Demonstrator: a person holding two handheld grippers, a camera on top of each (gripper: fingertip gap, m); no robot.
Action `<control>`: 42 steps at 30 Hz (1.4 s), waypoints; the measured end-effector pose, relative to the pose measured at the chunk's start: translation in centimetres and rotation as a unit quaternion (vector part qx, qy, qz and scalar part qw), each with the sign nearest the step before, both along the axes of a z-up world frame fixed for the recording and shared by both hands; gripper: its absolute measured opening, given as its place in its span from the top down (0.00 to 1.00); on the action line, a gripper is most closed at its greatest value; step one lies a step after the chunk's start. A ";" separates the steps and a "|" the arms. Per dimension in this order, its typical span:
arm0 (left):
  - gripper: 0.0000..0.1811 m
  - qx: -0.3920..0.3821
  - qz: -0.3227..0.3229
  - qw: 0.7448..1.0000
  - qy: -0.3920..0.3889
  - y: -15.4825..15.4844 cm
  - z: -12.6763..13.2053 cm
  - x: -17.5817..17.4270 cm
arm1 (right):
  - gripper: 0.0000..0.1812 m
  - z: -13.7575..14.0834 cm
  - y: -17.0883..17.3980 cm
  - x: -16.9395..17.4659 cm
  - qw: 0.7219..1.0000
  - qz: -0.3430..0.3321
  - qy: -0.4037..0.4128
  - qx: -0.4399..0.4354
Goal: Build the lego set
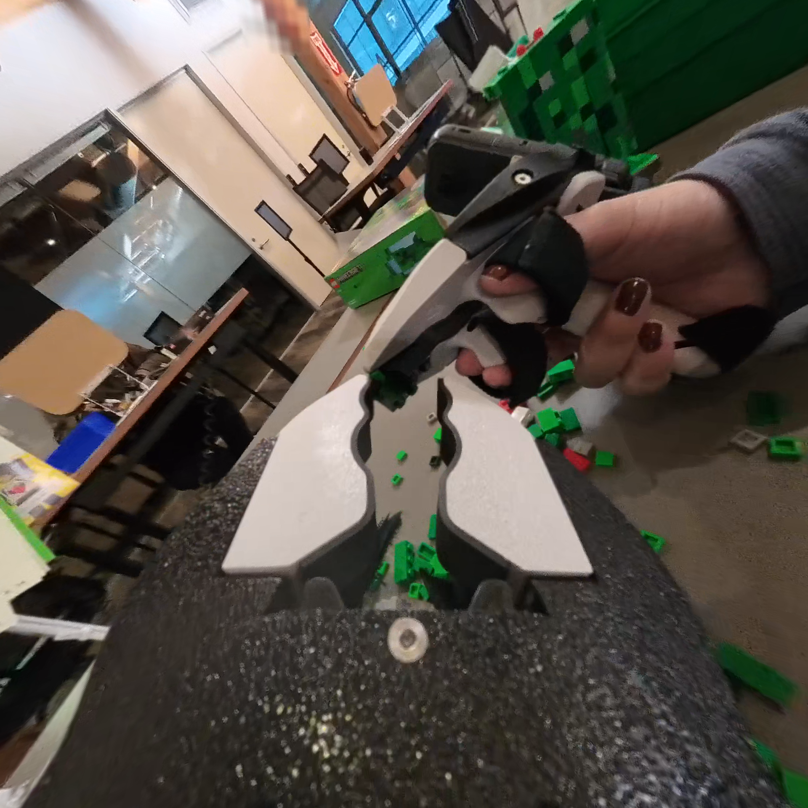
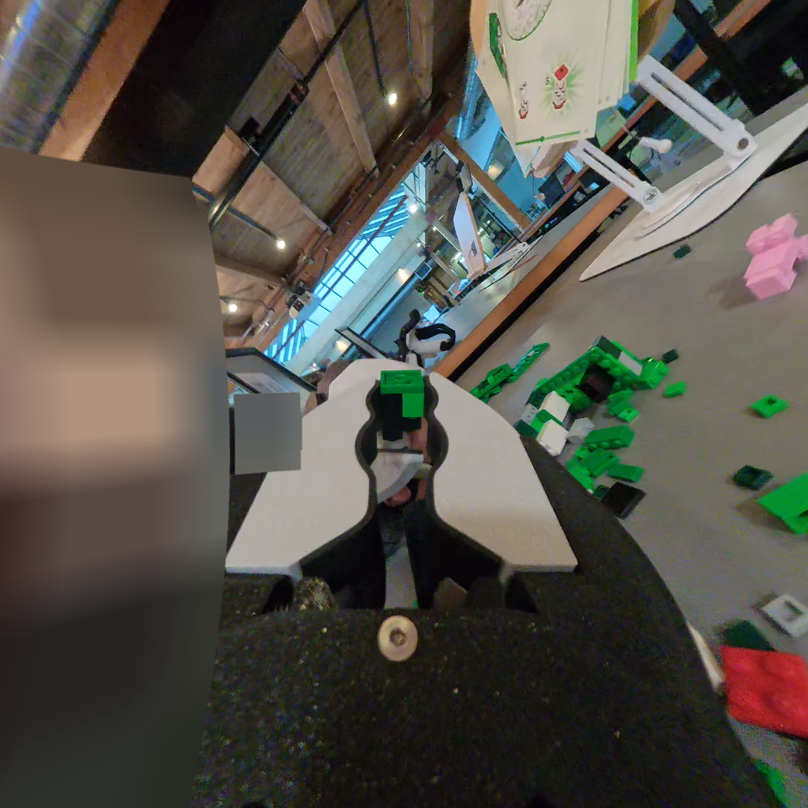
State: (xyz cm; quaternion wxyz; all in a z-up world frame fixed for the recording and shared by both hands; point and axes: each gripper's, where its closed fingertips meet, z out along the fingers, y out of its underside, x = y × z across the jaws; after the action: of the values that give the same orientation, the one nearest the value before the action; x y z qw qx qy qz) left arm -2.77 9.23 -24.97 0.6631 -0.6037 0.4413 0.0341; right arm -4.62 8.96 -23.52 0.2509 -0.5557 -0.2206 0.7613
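My right gripper [image 2: 402,377] is shut on a small green and black lego assembly [image 2: 402,395], held up off the grey table [image 2: 682,315]. In the left wrist view the right gripper [image 1: 381,377] reaches in from the right in a person's hand, and the assembly [image 1: 390,395] sits at its tip. My left gripper [image 1: 404,389] is open, and the assembly hangs between its fingertips, close against the left one. I cannot tell whether it touches. A white finger of the left gripper shows behind the assembly in the right wrist view [image 2: 393,474].
Loose green bricks [image 1: 555,422] lie on the table, some under my left gripper [image 1: 415,564]. A tall green pixel-pattern build [image 1: 564,92] and a green box [image 1: 384,262] stand farther back. A partly built green piece [image 2: 590,384], a pink figure [image 2: 771,262], a red plate [image 2: 769,691] and a booklet on a stand [image 2: 555,65] show. Less than 4 cm separates the two grippers' tips. Both grippers' tips are roughly 12 cm from the partly built green piece [image 2: 590,384].
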 end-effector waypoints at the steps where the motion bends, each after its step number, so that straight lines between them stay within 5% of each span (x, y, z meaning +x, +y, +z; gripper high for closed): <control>1: 0.87 0.005 0.012 1.000 0.005 0.2 0.0 -0.1 | 0.91 -0.1 0.0 -0.1 1.000 0.000 0.003 -0.014; 5: 0.90 -0.011 0.013 1.000 0.004 0.3 -0.2 -0.4 | 0.90 -0.4 0.0 -0.2 1.000 0.007 0.004 -0.026; 10: 0.91 -0.101 -0.011 0.994 -0.032 0.5 -1.2 -1.3 | 0.80 -1.2 0.6 0.0 0.993 -0.034 -0.071 0.089; 17: 0.91 -0.190 -0.048 0.980 0.031 -0.3 -4.0 -1.4 | 0.77 -4.5 -0.1 0.6 0.891 -0.041 -0.281 0.355; 19: 0.91 -0.193 -0.049 0.978 0.063 -0.5 -4.8 -1.2 | 0.85 -5.1 -0.5 0.5 0.871 -0.034 -0.305 0.383; 28: 0.91 -0.215 -0.104 0.970 0.042 -1.7 -4.6 -0.3 | 0.84 -5.4 -1.6 1.3 0.856 0.014 -0.292 0.427; 32: 0.91 -0.315 -0.189 0.930 0.004 -4.1 -5.5 0.5 | 0.74 -5.6 -2.7 2.0 0.799 0.034 -0.290 0.525; 34: 0.91 -0.378 -0.216 0.900 -0.017 -5.2 -5.9 0.5 | 0.72 -5.8 -3.4 2.2 0.739 0.034 -0.296 0.604; 38: 0.91 -0.465 -0.245 0.846 -0.085 -6.1 -5.9 0.4 | 0.75 -6.7 -4.1 2.3 0.613 0.026 -0.324 0.720; 42: 0.91 -0.504 -0.268 0.810 -0.136 -6.5 -5.4 0.2 | 0.85 -6.5 -4.5 1.4 0.559 -0.001 -0.301 0.772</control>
State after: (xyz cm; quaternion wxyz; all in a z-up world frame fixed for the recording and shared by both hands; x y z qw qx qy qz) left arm -2.55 2.76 -30.34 0.3020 -0.7093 0.4459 -0.4548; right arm -3.17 4.47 -30.03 0.5040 -0.3465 -0.7863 0.0874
